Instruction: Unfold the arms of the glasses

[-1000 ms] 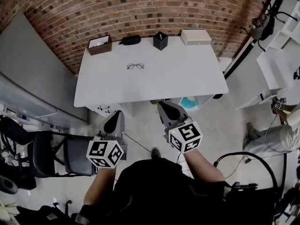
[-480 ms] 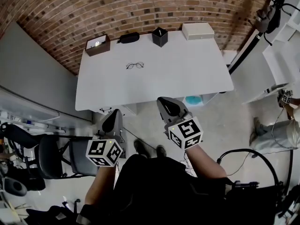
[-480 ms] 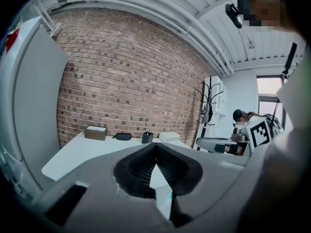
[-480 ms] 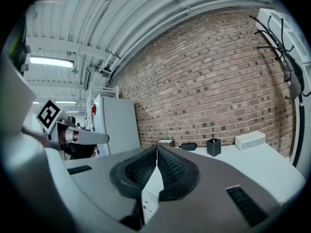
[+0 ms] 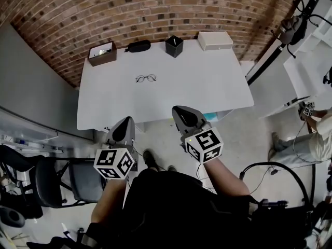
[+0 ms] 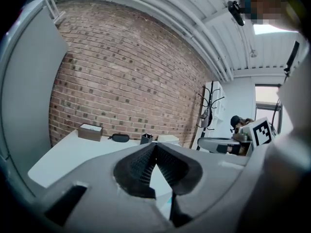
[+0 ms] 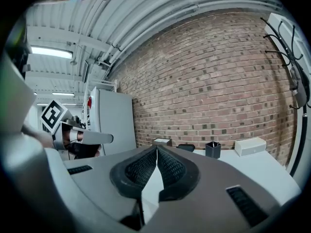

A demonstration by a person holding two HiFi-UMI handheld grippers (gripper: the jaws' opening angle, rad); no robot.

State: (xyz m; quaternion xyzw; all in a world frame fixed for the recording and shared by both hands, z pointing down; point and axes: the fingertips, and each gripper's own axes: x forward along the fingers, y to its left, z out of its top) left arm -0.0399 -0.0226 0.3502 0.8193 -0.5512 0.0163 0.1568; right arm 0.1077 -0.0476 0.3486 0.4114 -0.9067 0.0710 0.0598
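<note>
Your left tool has its jaws pressed together with nothing between them. Your right tool is the same, closed and empty, as each tool's own view shows. Both sit at the lower centre of the head view, short of the counter. Only the right tool's tip reaches its near edge in the picture.

I judge you to be on the approach step, since nothing has been touched yet. The next move calls for bringing both tools out over the counter and opening their jaws. One should then steady the frame while the other takes an arm and swings it out. The frame looks thin and light, so it will likely slide if you push rather than pinch.

The glasses lie flat on the counter, upper left of centre in the head view. They are well apart from both tools and more nearly in line with the left one. Whether the arms are fully folded is too small to tell.
</note>
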